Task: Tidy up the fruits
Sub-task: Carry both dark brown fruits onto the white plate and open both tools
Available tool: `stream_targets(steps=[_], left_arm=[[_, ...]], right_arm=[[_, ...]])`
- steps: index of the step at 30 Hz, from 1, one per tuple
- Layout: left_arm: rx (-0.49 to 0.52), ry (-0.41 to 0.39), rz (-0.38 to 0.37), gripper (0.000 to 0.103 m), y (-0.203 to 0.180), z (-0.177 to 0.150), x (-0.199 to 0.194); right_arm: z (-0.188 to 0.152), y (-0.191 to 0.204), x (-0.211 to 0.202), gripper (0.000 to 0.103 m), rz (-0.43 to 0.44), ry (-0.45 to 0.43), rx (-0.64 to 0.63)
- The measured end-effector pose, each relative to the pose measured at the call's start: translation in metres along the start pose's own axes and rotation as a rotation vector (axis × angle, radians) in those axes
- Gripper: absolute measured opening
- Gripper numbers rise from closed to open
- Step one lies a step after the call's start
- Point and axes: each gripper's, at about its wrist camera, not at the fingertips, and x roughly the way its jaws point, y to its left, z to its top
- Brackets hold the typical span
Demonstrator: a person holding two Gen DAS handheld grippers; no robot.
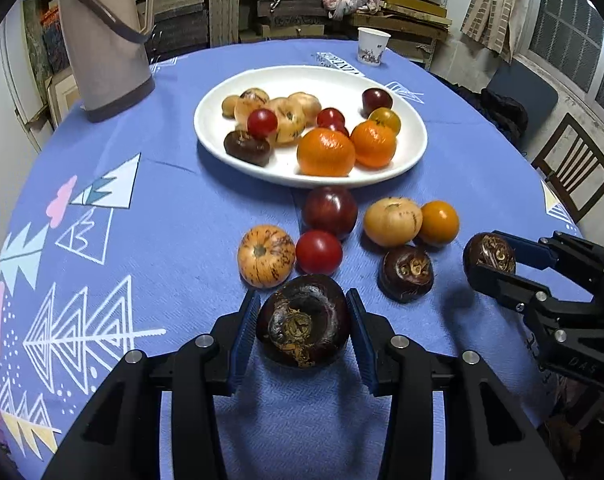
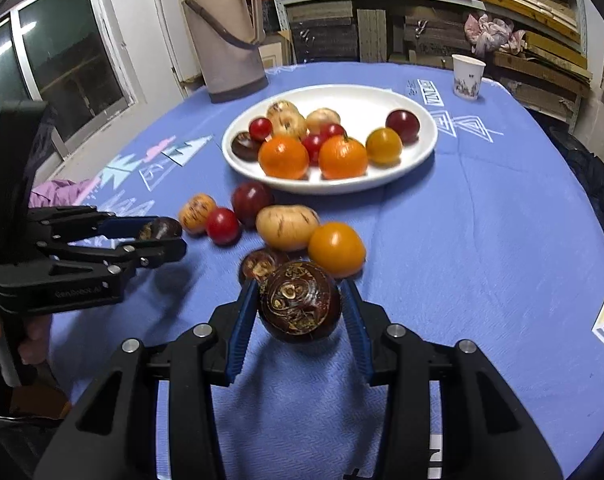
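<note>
A white plate (image 1: pixel 416 148) (image 2: pixel 426 148) holds oranges, small tomatoes, striped melons and a dark chestnut. In front of it on the blue cloth lie a dark red tomato (image 1: pixel 329 210), a red tomato (image 1: pixel 319 252), a striped yellow fruit (image 1: pixel 266 255), another (image 1: pixel 392 221), an orange tomato (image 1: pixel 439 222) and a dark water chestnut (image 1: pixel 406 273). My left gripper (image 1: pixel 302 320) is shut on a dark water chestnut (image 1: pixel 303 321), also in the right wrist view (image 2: pixel 160 229). My right gripper (image 2: pixel 300 308) is shut on another water chestnut (image 2: pixel 300 307), also in the left wrist view (image 1: pixel 489 256).
A tall beige thermos (image 1: pixel 106 36) (image 2: pixel 228 32) stands at the back left of the round table. A paper cup (image 1: pixel 373 46) (image 2: pixel 467 76) stands behind the plate. Shelves with stacked boards run behind, and a wooden chair (image 1: pixel 574 166) stands to the right.
</note>
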Motion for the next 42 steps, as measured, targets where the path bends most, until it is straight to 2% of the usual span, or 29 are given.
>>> stream_targets(steps=[4,11,16,24,37,42], left_arm=[[0.030,-0.027,0.010,0.044,-0.004,0.010,-0.009],[0.057,-0.080,0.042,0.044,-0.002,0.053,-0.015],[0.037,-0.087,0.050,0.044,0.006,0.086,-0.002],[-0.037,-0.050,0.030,0.044,0.020,0.139,0.051],[-0.031,-0.030,0.039,0.044,0.022,0.171,0.088],[0.008,-0.049,0.081,0.047,0.016,0.175,0.093]], right_arm=[[0.016,0.001,-0.012,0.042,0.001,-0.038,-0.015],[0.054,-0.007,-0.015,0.042,0.002,-0.082,-0.020],[0.084,-0.015,0.004,0.042,-0.018,-0.078,-0.027],[0.123,-0.036,0.064,0.042,-0.020,-0.029,-0.005],[0.146,-0.059,0.115,0.042,-0.016,0.022,0.009],[0.146,-0.061,0.123,0.043,-0.014,0.033,0.012]])
